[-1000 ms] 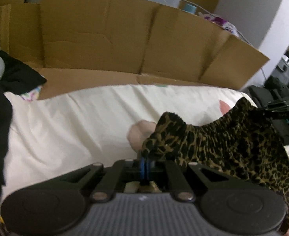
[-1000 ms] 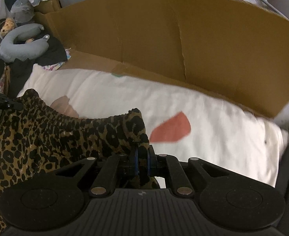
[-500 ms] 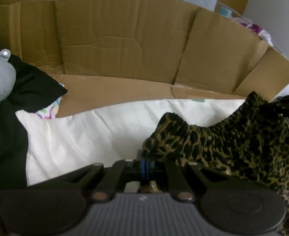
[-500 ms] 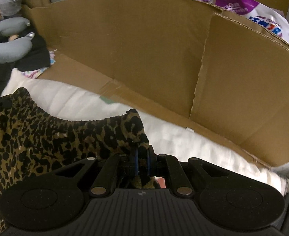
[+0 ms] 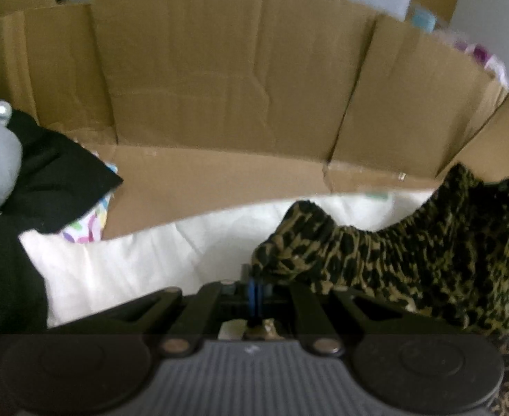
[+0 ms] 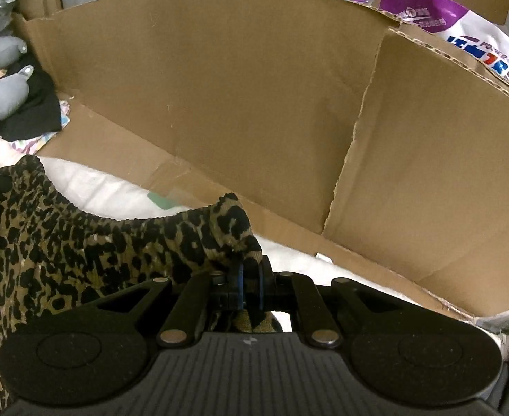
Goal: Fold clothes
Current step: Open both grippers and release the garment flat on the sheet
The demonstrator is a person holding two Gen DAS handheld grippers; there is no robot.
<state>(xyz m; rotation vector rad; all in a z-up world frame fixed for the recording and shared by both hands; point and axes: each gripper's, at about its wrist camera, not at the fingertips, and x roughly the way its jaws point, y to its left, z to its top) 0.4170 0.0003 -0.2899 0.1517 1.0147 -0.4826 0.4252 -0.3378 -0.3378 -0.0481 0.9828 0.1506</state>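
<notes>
A leopard-print garment (image 5: 410,253) is held up by its gathered, elasticated edge, one corner at each gripper, above a white bed sheet (image 5: 133,267). The fingers of the left gripper (image 5: 256,291) are closed together on the garment's left corner, a bunch of cloth standing up just past the blue pads; the fingers of the right gripper (image 6: 251,286) are likewise clamped on the opposite corner, with a tuft of fabric rising above them. Between the two grips the gathered edge sags in a shallow curve, and the rest of the cloth hangs down out of view, so it cannot be told whether the lower part rests on the sheet or hangs free. No crease or doubled layer can be made out in the part that shows, though most of the garment is hidden. Judged from this, the piece is not lying folded at present: it is spread between the grippers, which would fit either a laying-out before a fold or a lift in the course of one. A cardboard wall (image 6: 254,104) stands behind the bed, and black clothing (image 5: 56,187) with a grey neck pillow (image 6: 1,97) lies to the left; whether those dark items belong to the folding job cannot be told.
</notes>
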